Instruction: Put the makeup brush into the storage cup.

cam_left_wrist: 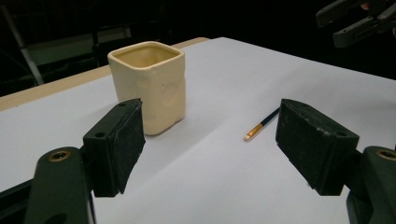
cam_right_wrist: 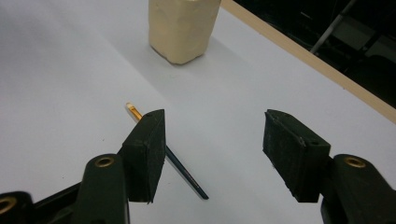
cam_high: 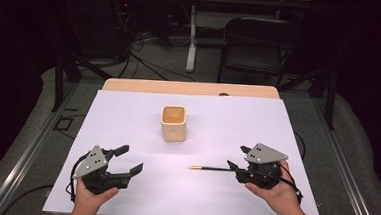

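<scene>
I see the white-covered counter in a dark room, a folding chair behind it. A cream square cup stands mid-counter, nothing visible inside. Left gripper and right gripper both released; a thin pencil lies beside the right jaws.

cup mid-table, pencil (lying flat) nearby

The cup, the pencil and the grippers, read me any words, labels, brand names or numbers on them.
None can be read.
Cream cup: plain walls, no print.
Thin dark pencil: no lettering legible, too thin to tell.
Left gripper and right gripper: no markings visible.
White table cover: blank.
</scene>
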A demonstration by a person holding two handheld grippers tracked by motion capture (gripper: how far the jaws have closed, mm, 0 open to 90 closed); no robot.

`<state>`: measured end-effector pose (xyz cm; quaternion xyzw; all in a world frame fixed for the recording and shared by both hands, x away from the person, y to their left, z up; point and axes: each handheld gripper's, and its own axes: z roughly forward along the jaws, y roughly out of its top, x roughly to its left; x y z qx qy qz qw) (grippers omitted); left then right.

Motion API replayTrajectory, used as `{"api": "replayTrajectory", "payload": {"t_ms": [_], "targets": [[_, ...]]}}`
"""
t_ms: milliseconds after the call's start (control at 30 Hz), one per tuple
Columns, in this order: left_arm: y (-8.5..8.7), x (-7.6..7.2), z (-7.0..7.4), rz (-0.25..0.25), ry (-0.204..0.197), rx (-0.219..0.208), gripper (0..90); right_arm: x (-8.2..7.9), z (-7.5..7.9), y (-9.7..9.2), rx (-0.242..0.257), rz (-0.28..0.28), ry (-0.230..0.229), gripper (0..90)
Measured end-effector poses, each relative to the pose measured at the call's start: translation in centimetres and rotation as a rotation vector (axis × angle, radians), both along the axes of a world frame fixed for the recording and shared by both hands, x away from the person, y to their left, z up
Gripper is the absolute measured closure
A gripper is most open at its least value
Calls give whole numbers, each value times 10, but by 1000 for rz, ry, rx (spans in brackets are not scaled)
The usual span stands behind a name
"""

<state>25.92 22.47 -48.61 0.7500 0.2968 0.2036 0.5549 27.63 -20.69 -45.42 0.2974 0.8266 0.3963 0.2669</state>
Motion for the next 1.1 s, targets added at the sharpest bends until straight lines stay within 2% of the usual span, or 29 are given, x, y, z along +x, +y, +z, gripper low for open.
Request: {"api": "replayTrajectory", "payload": {"t_ms": [100, 167, 233, 333, 400, 433, 600, 633, 700, 767, 800, 967, 1000, 1100], "targets": [[0, 0, 0, 0, 0, 0, 238, 7, 3, 3, -26, 13, 41, 392], [0, 0, 0, 1, 0, 1, 237, 9, 4, 3, -35, 17, 50, 392], [0, 0, 0, 0, 0, 2, 238, 16, 5, 4, -69, 26, 82, 392], [0, 0, 0, 0, 0, 1, 237, 21, 5, 5, -92, 26, 101, 392], [0, 0, 0, -8, 2, -1, 238, 24, 6, 5, -112, 26, 125, 392], [0, 1, 0, -7, 2, 0, 238, 27, 6, 6, -126, 32, 151, 392], [0, 0, 0, -3, 1, 8, 238, 31, 6, 8, -170, 34, 196, 392], [0, 0, 0, -8, 3, 6, 238, 32, 6, 10, -197, 27, 228, 392], [0, 1, 0, -8, 4, 7, 238, 33, 6, 10, -207, 27, 239, 392], [0, 0, 0, -8, 4, 7, 238, 35, 6, 12, -245, 24, 264, 392], [-1, 0, 0, -9, 4, 7, 238, 35, 6, 12, -245, 24, 264, 392], [-1, 1, 0, -9, 4, 7, 238, 41, 5, 15, -300, 18, 331, 391], [0, 1, 0, -9, 4, 7, 238, 41, 5, 15, -300, 18, 331, 391], [-1, 1, -1, -8, 5, 8, 238, 44, 5, 15, -322, 11, 376, 391]]}}
